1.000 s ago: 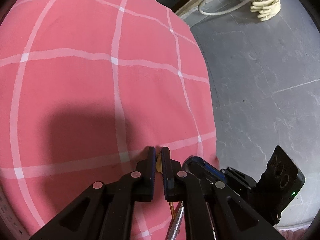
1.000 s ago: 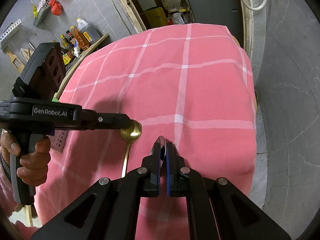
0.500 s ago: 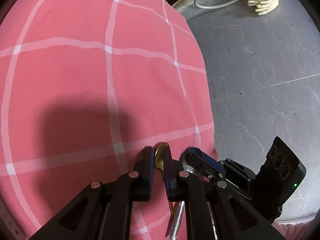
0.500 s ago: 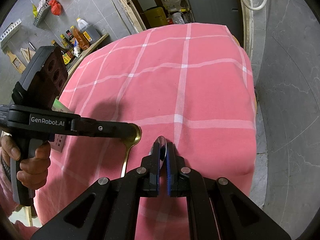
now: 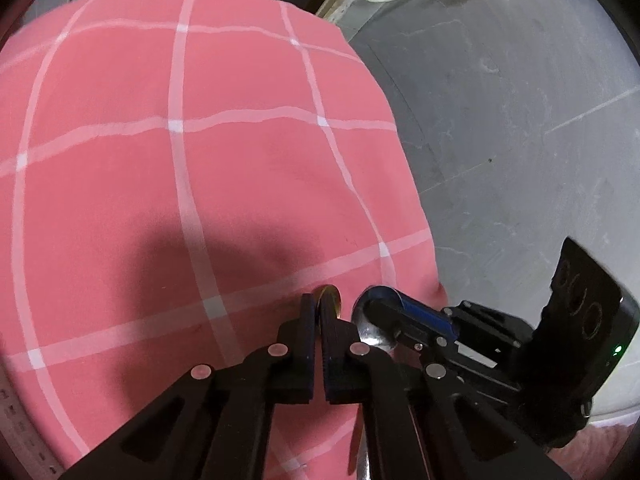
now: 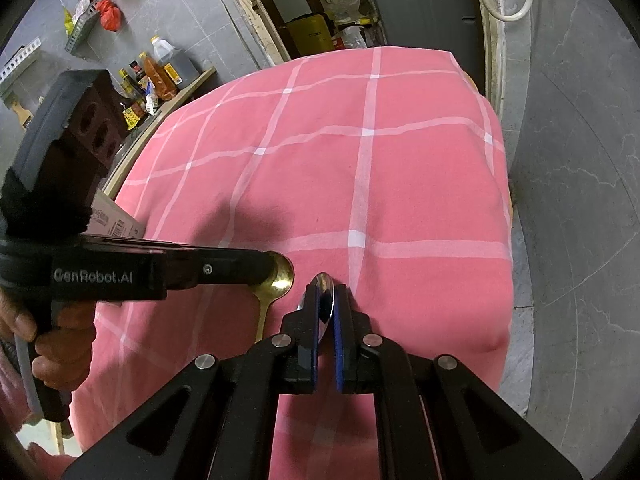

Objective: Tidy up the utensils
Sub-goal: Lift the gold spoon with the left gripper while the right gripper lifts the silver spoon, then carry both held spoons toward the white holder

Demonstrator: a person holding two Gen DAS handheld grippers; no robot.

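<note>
Covering the table, pink checked cloth (grey tiled floor beside), tongs clamping gold spoon, silver spoon.

pink cloth ahead lies bare — open passage; bottles far left

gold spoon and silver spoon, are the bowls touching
Apart. The right wrist view shows pink cloth between the gold spoon in the left gripper and the silver spoon.

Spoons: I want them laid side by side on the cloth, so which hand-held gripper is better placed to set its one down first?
Neither clearly: left hand-held gripper holds the gold spoon, right hand-held gripper the silver spoon, side by side over the pink cloth.
</note>
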